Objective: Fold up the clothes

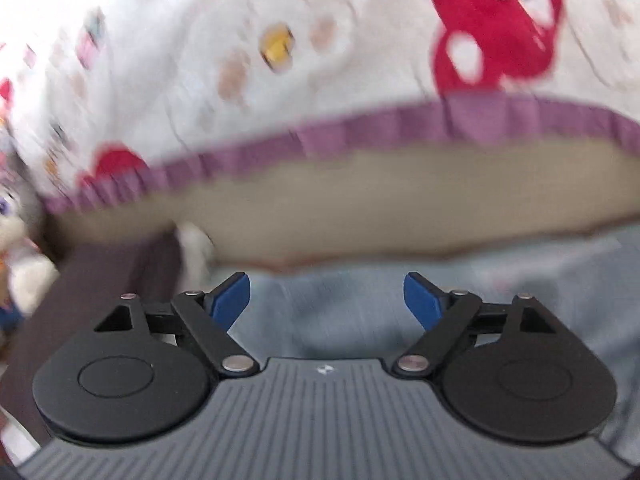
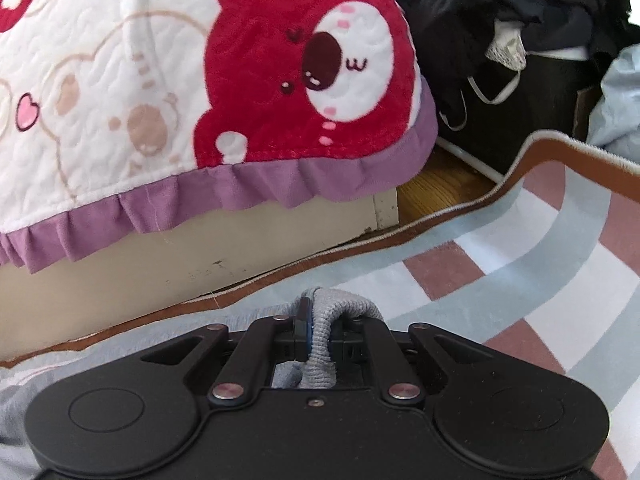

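Right hand-held gripper (image 2: 318, 334), nearest the lens, is clamped on a ribbed grey band of the pale garment (image 2: 120, 344), which lies low on the striped rug (image 2: 520, 264) before the bed (image 2: 200, 248). Left hand-held gripper (image 1: 327, 300) hangs wide open and empty over pale blue cloth. Risk: held by one corner only, the garment may sag and bunch. Its long axis and heading cannot be told.
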